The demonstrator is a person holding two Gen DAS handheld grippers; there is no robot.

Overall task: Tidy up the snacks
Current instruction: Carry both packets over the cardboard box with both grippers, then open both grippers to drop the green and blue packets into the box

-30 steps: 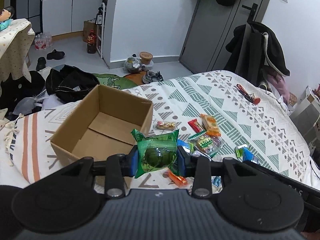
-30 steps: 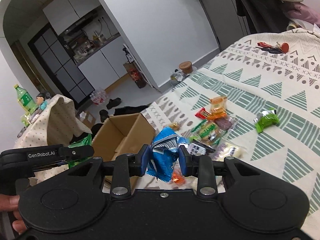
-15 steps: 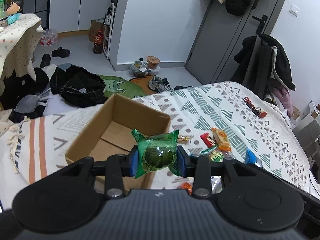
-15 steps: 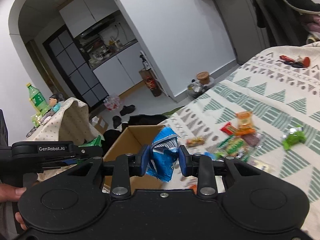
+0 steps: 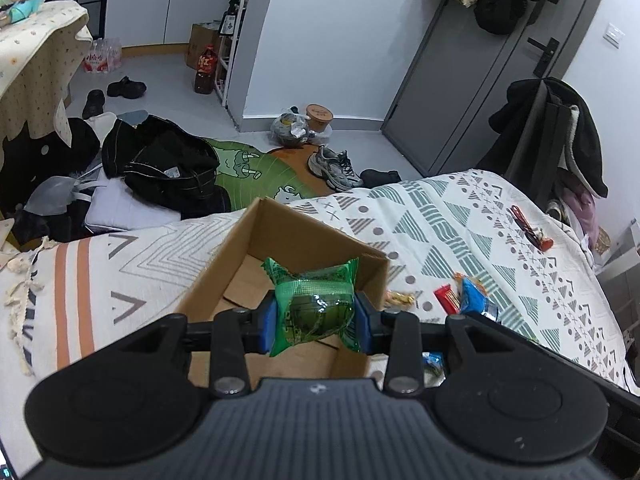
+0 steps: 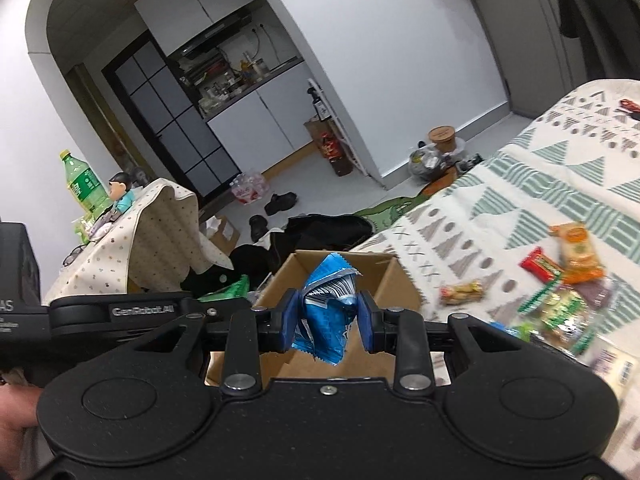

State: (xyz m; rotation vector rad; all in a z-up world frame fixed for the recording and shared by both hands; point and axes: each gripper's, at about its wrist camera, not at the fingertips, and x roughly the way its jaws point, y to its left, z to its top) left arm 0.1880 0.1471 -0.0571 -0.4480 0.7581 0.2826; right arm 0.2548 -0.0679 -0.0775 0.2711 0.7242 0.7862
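A bed [image 5: 460, 216] with a white cover patterned in green triangles fills the near ground. Beyond its foot lies a pale grey floor [image 5: 168, 76], strewn with black clothes [image 5: 168, 168], a green cartoon rug [image 5: 248, 168] and grey trainers [image 5: 332, 164]. Further from the bed, a white wall [image 5: 332, 40] curves round to a dark grey door [image 5: 480, 88] hung with coats. Left of the wall stand white cabinets [image 5: 168, 0], and a table under a dotted cloth [image 6: 152, 240].
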